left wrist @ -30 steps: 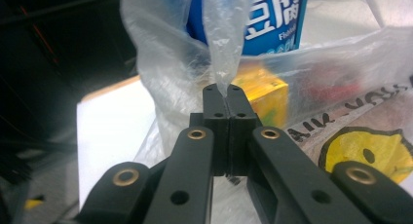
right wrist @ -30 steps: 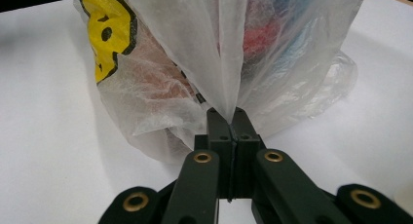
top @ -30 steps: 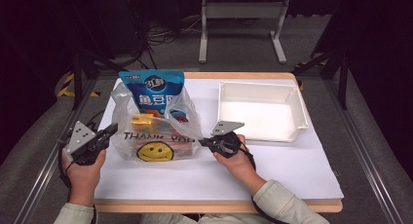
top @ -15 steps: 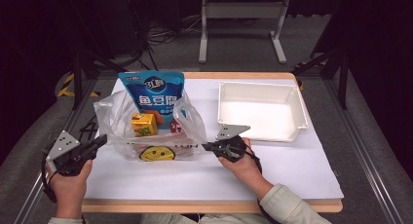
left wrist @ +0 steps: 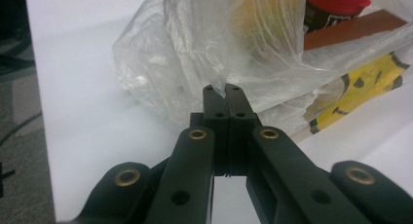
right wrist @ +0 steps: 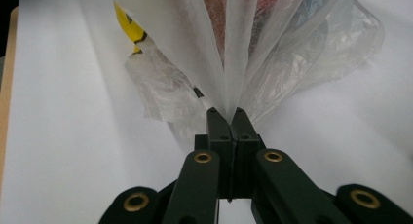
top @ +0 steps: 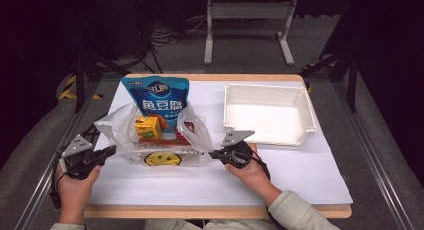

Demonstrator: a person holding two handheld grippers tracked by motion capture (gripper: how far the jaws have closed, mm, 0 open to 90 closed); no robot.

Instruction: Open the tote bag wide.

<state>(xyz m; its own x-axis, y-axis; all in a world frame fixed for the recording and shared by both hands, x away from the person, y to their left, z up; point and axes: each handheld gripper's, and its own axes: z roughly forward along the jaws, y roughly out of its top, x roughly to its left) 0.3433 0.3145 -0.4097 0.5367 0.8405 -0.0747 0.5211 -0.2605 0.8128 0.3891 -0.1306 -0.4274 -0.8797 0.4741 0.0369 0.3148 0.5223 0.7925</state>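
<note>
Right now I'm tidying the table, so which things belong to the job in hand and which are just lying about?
In use: clear plastic bag with a smiley face, left gripper, right gripper, both shut on it.
Lying about: white rectangular plastic tray.

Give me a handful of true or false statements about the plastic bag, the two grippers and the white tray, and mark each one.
1. The left gripper is shut on the clear plastic bag. True.
2. The right gripper hangs open above the bag. False: its jaws are closed on a gathered fold of the bag.
3. The white tray holds the blue snack pouch. False: the tray has nothing in it; the blue snack pouch stands in the bag.
4. The bag carries a yellow smiley face. True.
5. A yellow carton sits inside the bag. True.
</note>
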